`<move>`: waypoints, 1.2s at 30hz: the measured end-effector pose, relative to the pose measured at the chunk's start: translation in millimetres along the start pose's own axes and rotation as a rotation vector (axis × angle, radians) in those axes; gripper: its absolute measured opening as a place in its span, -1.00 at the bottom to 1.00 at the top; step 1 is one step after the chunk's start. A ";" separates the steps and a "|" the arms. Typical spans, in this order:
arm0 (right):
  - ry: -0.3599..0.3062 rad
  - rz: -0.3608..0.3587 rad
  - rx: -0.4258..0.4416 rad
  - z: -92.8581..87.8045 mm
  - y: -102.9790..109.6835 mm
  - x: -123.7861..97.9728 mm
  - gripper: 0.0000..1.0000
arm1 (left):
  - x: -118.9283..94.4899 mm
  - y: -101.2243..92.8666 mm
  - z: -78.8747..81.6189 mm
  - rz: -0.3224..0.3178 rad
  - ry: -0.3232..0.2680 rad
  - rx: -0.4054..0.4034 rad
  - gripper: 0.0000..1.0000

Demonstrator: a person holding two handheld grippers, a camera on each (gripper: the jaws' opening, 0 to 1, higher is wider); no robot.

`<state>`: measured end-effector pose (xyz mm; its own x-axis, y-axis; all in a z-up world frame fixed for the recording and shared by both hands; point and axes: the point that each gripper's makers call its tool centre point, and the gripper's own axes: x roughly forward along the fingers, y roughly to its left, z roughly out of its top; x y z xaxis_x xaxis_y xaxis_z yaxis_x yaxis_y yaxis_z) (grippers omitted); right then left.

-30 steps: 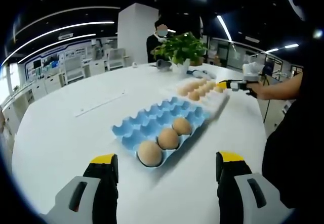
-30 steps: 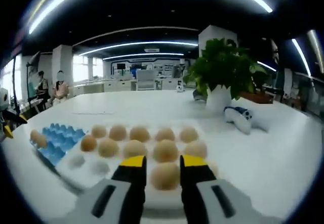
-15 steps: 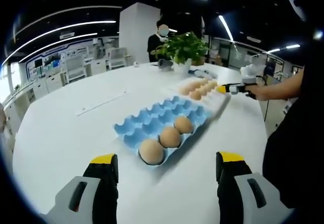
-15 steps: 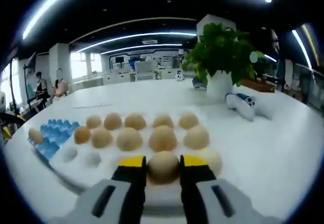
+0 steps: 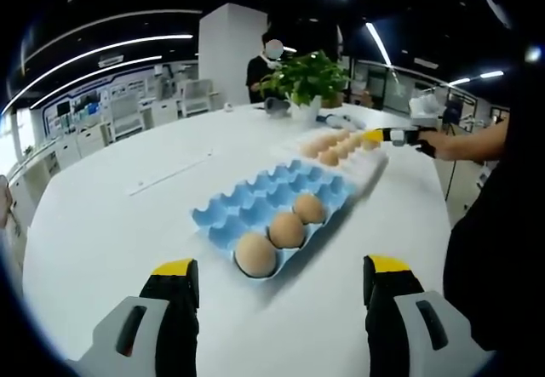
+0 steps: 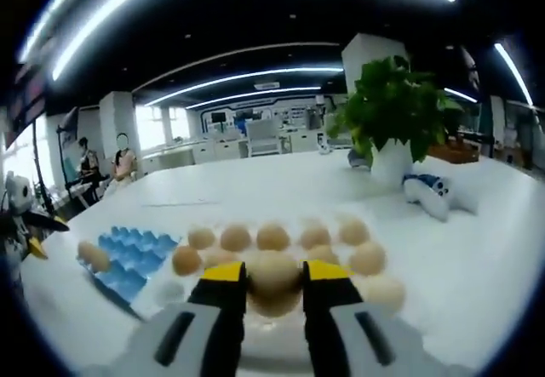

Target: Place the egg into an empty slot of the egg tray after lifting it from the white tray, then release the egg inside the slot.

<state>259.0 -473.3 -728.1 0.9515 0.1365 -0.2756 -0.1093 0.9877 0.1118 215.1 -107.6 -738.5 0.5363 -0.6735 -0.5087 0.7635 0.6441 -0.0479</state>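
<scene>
I judge the pickup done: my right gripper [image 6: 274, 277] pinches a tan egg [image 6: 274, 275] between its jaws, raised above the white tray [image 6: 281, 343] just beneath them. Carrying it over and letting go are left. The blue egg tray [image 5: 271, 202] lies ahead of my left gripper [image 5: 281, 285], whose jaws stand spread and empty; three eggs fill its near row, other slots are free. The egg looks smooth, matte, unbroken.

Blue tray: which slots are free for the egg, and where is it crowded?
The blue tray holds three eggs along its near edge; the slots behind them, toward the white tray, look empty. The white tray is crowded with eggs. Bare table lies left of the blue tray.
</scene>
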 end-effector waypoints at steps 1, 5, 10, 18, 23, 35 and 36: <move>-0.001 0.016 -0.001 0.4 6.8 1.0 -0.50 | 0.4 0.1 -0.4 -0.001 0.001 0.000 0.61; 0.002 0.090 -0.029 1.5 35.6 7.1 -0.50 | 0.9 -1.1 -1.0 -0.006 0.004 0.001 0.61; 0.018 0.169 -0.033 -1.5 66.2 13.7 -0.50 | -0.3 0.4 -0.1 -0.001 -0.005 -0.007 0.61; 0.031 0.277 -0.029 -6.4 105.8 22.2 -0.50 | 0.6 2.7 0.3 0.002 -0.006 -0.006 0.61; 0.037 0.323 -0.028 -6.2 121.5 25.4 -0.49 | 1.6 2.8 0.7 0.000 -0.006 -0.006 0.61; 0.050 0.393 -0.053 -13.5 151.2 32.6 -0.50 | 1.8 4.6 1.1 0.001 -0.005 -0.004 0.61; 0.055 0.404 -0.056 -14.6 156.3 33.0 -0.50 | 1.9 4.5 1.7 0.000 -0.007 -0.003 0.61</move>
<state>269.1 -313.3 -733.6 0.8125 0.5163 -0.2709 -0.4876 0.8564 0.1698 220.2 -106.7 -738.2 0.5389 -0.6758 -0.5028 0.7621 0.6455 -0.0508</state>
